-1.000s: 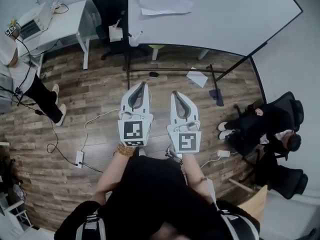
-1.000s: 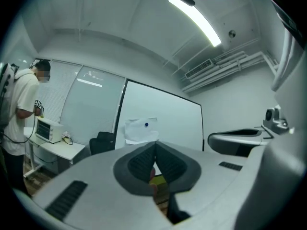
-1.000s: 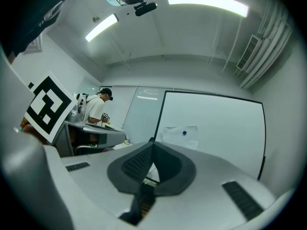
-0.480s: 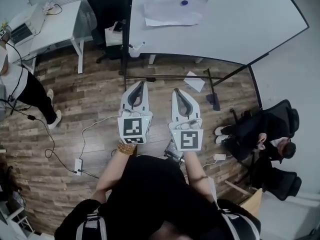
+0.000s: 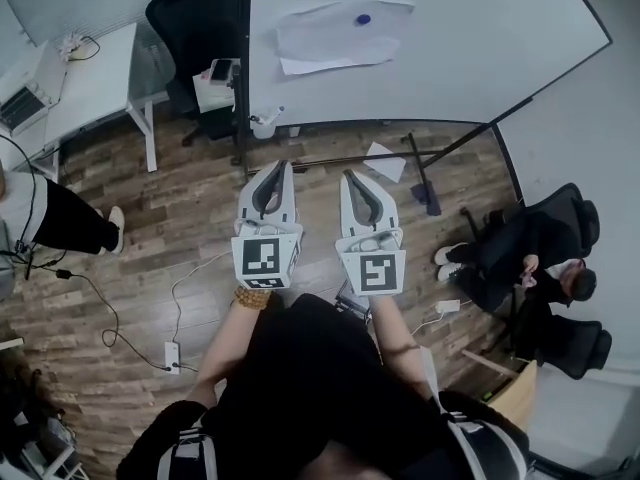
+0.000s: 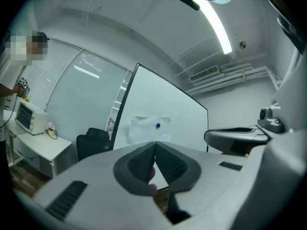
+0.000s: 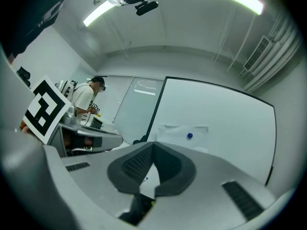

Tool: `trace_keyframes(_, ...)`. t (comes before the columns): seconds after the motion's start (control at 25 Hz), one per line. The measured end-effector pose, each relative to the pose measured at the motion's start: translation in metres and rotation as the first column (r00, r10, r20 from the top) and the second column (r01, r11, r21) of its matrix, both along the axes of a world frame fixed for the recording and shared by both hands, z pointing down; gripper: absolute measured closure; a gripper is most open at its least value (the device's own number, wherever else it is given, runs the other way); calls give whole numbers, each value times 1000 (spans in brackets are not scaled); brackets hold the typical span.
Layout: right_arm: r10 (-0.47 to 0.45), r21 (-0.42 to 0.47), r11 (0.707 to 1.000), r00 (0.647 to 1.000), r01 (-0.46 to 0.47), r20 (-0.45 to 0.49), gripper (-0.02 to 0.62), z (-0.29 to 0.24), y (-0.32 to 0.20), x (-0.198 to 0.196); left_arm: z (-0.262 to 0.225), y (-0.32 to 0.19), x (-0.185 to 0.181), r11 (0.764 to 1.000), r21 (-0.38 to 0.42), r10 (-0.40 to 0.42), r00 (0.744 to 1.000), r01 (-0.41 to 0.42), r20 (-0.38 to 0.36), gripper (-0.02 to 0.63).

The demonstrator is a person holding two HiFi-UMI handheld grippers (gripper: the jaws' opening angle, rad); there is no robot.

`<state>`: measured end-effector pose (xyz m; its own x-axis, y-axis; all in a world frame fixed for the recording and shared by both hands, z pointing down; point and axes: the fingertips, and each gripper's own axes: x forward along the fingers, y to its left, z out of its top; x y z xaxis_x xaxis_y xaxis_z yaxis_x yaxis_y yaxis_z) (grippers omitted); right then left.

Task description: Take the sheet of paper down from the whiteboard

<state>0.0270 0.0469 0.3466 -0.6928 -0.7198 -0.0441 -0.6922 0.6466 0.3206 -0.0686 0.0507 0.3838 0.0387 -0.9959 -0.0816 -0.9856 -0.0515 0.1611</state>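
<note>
white paper (image 5: 335, 38) under blue magnet (image 5: 362, 19) on whiteboard (image 5: 480, 48) | left tool (image 5: 284, 165) closed, empty | right tool (image 5: 347, 175) closed, empty

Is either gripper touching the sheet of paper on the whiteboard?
Apart. In the head view the left gripper and right gripper, both shut, hang over the wood floor, well short of the sheet of paper on the whiteboard.

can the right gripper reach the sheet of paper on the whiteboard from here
Probably not yet: the right gripper, jaws shut, hangs short of the whiteboard, where a blue magnet pins the sheet of paper. Nothing stands between them, so stepping closer should do.
</note>
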Motion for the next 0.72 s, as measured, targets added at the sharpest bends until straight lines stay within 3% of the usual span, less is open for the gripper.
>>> trace_keyframes(0.16,17,-2,1000,1000,-17,15,597,0,-15,-7,8,-18,-8,1000,-19,9,1000,-9,-7,594)
trace_keyframes(0.36,21,-21,1000,999,-20,28,597,5,-42,-4,12,-38,-8,999,-37,-2,999,3,39,594)
trace_keyframes(0.72,-35,-11,999,996,36,78,597,1,-112,-2,13,-92,-10,996,-56,-63,994,68,86,594)
